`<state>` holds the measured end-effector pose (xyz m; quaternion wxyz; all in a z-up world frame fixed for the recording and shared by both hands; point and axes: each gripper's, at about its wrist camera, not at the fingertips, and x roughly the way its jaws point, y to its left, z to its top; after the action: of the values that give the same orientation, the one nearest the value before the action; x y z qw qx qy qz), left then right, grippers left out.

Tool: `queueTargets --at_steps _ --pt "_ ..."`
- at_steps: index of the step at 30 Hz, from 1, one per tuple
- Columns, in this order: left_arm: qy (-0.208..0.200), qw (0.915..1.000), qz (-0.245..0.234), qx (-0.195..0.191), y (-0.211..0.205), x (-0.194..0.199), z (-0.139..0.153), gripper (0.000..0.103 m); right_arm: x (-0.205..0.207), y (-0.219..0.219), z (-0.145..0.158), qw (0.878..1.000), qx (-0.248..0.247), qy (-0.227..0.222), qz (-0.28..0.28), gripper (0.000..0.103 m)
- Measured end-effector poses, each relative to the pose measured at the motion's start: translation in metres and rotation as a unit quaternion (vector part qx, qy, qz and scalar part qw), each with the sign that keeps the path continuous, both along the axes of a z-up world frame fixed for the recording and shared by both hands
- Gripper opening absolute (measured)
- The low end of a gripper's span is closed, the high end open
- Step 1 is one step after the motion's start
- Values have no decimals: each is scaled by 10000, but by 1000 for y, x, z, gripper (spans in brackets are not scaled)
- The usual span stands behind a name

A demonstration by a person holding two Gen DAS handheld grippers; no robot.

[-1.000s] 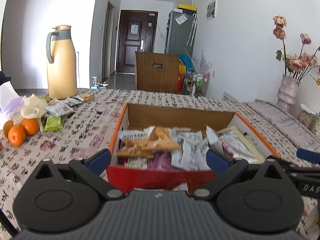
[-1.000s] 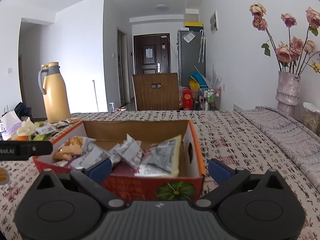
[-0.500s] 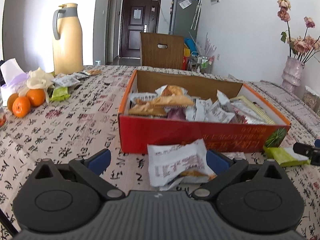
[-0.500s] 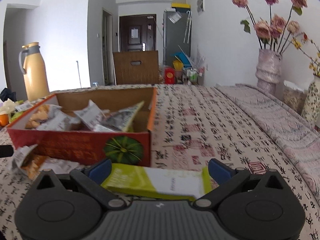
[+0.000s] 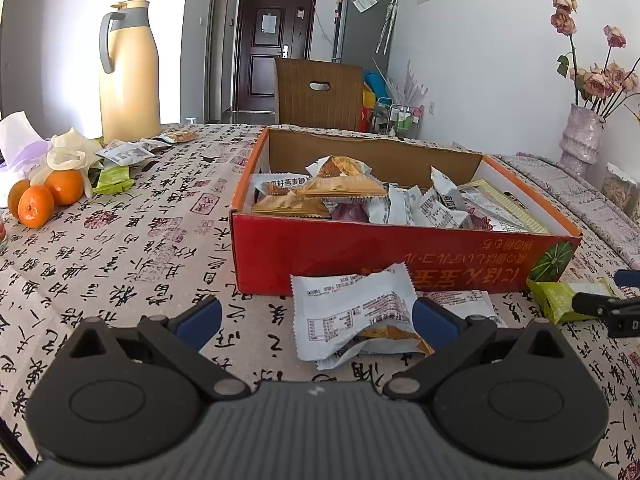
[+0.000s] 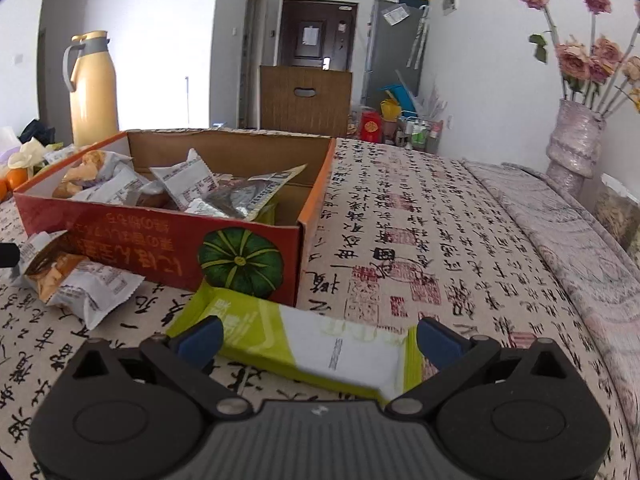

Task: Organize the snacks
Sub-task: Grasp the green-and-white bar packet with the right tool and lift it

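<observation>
Pickup step, judged: left gripper [image 5: 314, 318] fingers apart around the white snack packet [image 5: 354, 316], right gripper [image 6: 318, 336] fingers apart around the green bar [image 6: 308, 344]; next, close, lift into red box [image 5: 400, 252].

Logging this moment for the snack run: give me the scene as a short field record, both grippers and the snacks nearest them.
container: red cardboard box, open top, holds many snack packets
left gripper: open, low over the table
left target: white snack packet lying between its fingers, in front of the box
right gripper: open, low over the table
right target: green and white packet lying flat between its fingers, near the box corner
loose snacks: small packets by the yellow thermos
other: oranges on the patterned tablecloth
</observation>
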<state>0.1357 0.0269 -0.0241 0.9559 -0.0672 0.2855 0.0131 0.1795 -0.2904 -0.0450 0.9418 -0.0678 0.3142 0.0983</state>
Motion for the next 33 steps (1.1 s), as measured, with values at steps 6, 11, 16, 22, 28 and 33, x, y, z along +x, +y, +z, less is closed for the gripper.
queueTargets --at_steps 6,11,16,22,28,33 --pt "10 10000 22 -49 2 1 0 103 23 -5 3 9996 198 140 130 103" --pt "47 10000 32 -81 3 2 -1 103 38 -14 -7 9965 611 466 329 101" --pt "67 9999 36 -116 4 2 -2 103 36 -23 -9 9922 969 681 382 99" --pt "48 9999 24 -149 5 1 -1 103 18 -33 -11 9868 1352 869 222 99" --pt "7 9999 16 -172 5 -2 2 103 -16 -27 -10 9846 1490 905 124 100" --pt "-27 9999 20 -169 6 -6 4 103 -38 -3 -8 9891 1194 865 54 99"
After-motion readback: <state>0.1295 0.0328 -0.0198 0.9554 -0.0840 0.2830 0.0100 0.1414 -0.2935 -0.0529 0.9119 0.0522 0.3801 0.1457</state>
